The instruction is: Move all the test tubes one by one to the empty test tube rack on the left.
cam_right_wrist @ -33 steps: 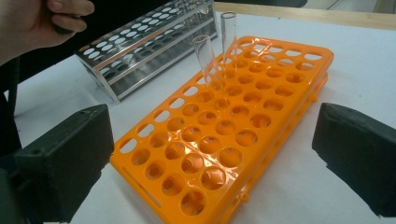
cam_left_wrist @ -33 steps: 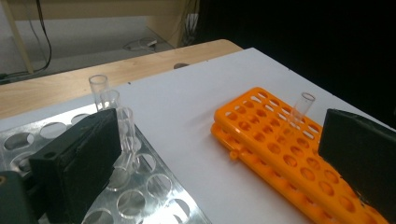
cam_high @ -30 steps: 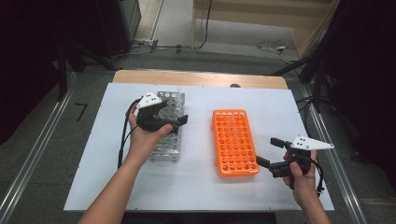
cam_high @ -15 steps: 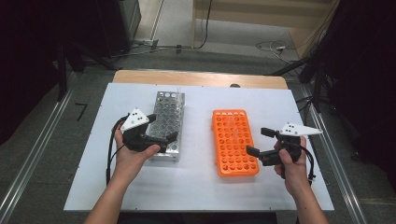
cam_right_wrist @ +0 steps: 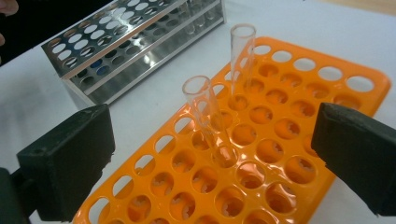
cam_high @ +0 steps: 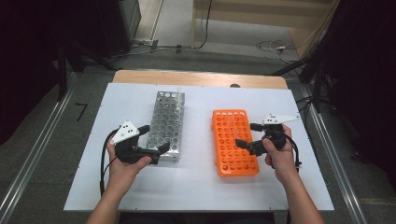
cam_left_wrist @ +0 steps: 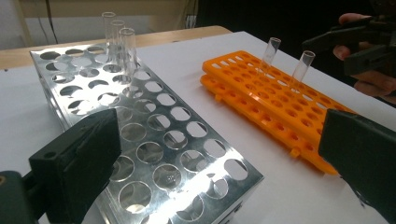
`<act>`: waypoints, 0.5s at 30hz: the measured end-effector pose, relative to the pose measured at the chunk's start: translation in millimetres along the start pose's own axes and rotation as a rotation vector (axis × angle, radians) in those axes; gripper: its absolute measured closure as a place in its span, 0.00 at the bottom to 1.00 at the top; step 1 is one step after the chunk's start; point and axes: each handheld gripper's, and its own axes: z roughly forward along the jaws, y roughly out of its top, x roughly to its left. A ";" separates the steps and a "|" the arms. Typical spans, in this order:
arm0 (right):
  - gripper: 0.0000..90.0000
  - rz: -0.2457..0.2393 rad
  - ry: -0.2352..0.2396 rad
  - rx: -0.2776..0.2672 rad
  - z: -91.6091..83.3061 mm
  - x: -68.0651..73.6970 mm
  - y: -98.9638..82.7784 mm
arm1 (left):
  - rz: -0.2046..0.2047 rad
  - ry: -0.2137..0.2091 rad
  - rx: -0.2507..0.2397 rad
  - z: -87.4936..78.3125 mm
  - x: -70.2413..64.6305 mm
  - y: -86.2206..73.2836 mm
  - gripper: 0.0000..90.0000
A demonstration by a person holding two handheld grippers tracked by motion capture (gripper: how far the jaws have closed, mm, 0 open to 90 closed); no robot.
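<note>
we see the left gripper (cam_high: 156, 140) held wide open with nothing between its jaws, just at the near end of the metal rack (cam_high: 166, 126), whose three glass tubes (cam_left_wrist: 116, 39) stand together at its far end. the right gripper (cam_high: 246, 135) is also spread wide and empty — it hovers over the orange rack (cam_high: 233, 158), near its right side. two clear tubes (cam_right_wrist: 212, 123) stand upright in neighbouring rows of that rack, framed between the right gripper's jaws, touching neither. both racks sit side by side on the white table (cam_high: 196, 186), apart from each other.
</note>
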 end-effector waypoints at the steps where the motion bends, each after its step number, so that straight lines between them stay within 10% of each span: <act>1: 0.00 0.012 0.005 0.004 3.1 -1.4 -1.3 | -0.003 0.001 -0.001 -0.7 -0.3 -0.2 0.00; 15: 0.50 0.004 -0.101 0.040 20.9 1.3 -12.8 | 0.004 -0.013 0.018 7.1 -2.9 -2.4 0.00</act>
